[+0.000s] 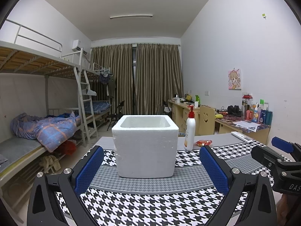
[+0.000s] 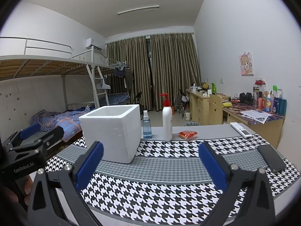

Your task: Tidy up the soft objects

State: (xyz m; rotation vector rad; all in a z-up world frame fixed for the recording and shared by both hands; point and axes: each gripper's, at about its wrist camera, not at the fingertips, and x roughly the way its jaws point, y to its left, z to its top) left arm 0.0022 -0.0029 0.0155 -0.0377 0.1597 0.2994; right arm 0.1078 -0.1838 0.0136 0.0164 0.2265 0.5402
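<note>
Table (image 1: 150, 203) with houndstooth cloth — it fills the foreground under both grippers. Foam box (image 1: 145, 146), white and open-topped, stands upright on the cloth straight ahead of the left gripper (image 1: 151, 167), framed between its two blue pads; from the right gripper (image 2: 150, 166) the box lies ahead and to the left. Its interior shows only white walls from these views; the floor of the box cannot be seen. Both grippers hover low over the near edge of the table, side by side, jaws spread wide with nothing between them. Lotion bottle (image 2: 167, 118) with red pump stands beyond the box, ahead of the right gripper; a blue spray bottle (image 2: 147, 125) stands just left of it, near the box's far corner. Phone (image 2: 271, 158) lies flat to the right of the right gripper. Remote (image 2: 240, 130) — white, farther back on the right. Red packet (image 2: 188, 134) lies just right of the lotion bottle.
</note>
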